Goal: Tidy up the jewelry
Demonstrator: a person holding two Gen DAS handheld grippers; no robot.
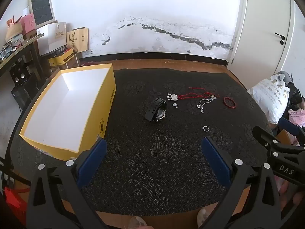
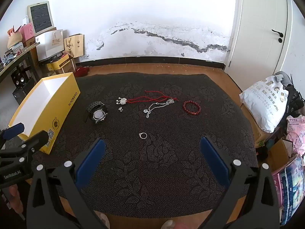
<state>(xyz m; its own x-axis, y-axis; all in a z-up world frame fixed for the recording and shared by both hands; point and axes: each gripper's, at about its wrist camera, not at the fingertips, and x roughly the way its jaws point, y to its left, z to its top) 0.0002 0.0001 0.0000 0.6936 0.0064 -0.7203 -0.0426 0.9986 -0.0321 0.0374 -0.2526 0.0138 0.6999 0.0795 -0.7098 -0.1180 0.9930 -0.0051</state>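
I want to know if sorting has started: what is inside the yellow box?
The yellow box shows only bare white walls and floor; no jewelry is visible in it. Its near inside corner is hidden behind the rim.

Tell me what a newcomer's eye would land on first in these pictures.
The open yellow box with its white inside stands at the left edge of the dark mat. Past it, near the mat's middle, lie a black watch, a red cord necklace with a silver pendant, a silver chain, a red bead bracelet to the right, and a small ring nearest the cameras. Both the left gripper and the right gripper hang open, holding nothing.
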